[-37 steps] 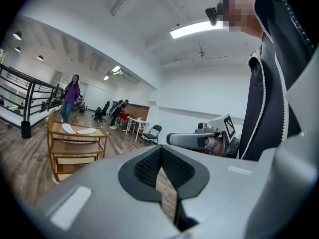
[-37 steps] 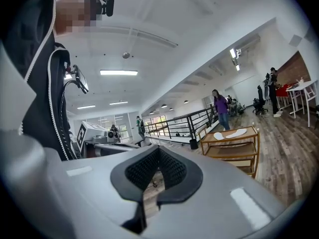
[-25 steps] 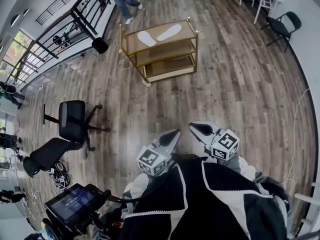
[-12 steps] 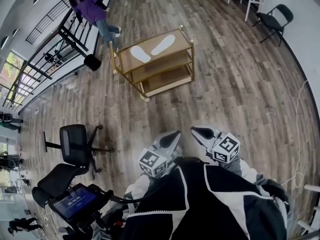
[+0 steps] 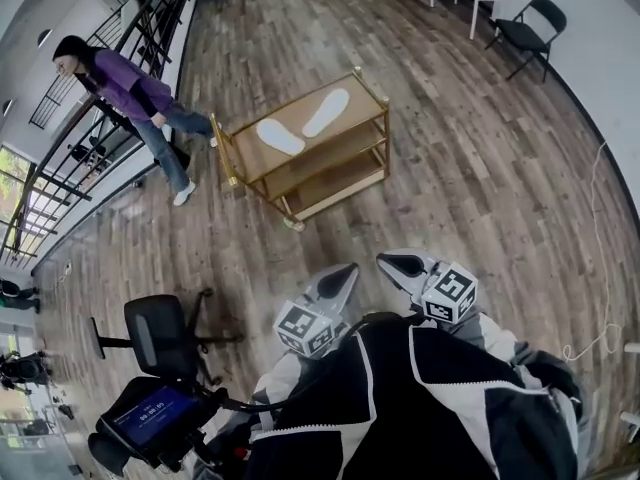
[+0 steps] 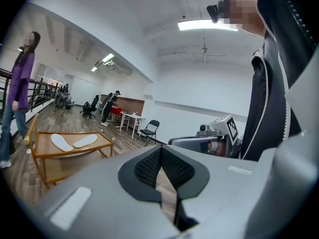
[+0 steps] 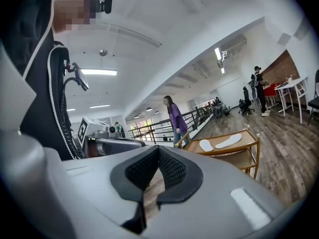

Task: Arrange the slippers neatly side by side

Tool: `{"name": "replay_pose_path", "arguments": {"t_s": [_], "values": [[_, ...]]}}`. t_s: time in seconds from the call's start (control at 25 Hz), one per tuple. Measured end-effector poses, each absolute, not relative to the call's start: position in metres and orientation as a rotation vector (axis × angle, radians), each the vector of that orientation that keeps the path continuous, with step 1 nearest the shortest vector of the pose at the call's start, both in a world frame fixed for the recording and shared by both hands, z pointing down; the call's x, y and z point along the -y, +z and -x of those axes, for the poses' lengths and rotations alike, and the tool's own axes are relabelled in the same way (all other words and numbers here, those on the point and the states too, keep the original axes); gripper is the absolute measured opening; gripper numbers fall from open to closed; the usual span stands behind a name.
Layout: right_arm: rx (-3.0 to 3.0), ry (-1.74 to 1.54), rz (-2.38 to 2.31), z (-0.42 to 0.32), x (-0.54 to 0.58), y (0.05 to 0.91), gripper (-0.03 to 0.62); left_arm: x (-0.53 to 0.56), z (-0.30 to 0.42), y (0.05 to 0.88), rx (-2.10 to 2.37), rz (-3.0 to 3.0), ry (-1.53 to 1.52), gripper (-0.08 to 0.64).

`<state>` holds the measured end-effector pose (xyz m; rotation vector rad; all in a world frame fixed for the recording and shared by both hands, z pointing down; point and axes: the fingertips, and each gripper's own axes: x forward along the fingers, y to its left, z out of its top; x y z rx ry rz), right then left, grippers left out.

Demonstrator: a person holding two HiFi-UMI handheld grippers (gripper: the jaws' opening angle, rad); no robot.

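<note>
Nearby, left gripper (image 5: pixel 343 271) and right gripper (image 5: pixel 398 261), jaws closed on nothing; white slippers (image 5: pixel 280 136) lie angled apart atop the wooden cart (image 5: pixel 362 101).

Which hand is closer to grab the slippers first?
Left, probably, but barely. The cart holding the slippers stands ahead and leftward, nearer the left gripper. It and the right gripper are both shut, empty, far off.
</note>
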<state>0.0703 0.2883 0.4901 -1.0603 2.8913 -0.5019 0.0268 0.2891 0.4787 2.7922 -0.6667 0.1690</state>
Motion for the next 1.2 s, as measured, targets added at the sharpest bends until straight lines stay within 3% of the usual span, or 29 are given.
{"name": "replay_pose_path", "arguments": {"t_s": [0.2,0.52,1.2], "values": [[-2.907,-0.487,1.083,-0.031,-0.243,0.488,0.005,-0.244,0.012,0.480,0.640,-2.795,0.126,0.015],[-2.924,-0.491,1.077,-0.033,-0.236,0.487,0.005,-0.235,0.007,0.482,0.634,-2.798,0.104,0.015],[-3.139,-0.439,0.717,-0.062,-0.056,0.483,0.005,-0.055,-0.030,0.485,0.890,-2.681,0.012,0.015]]}}
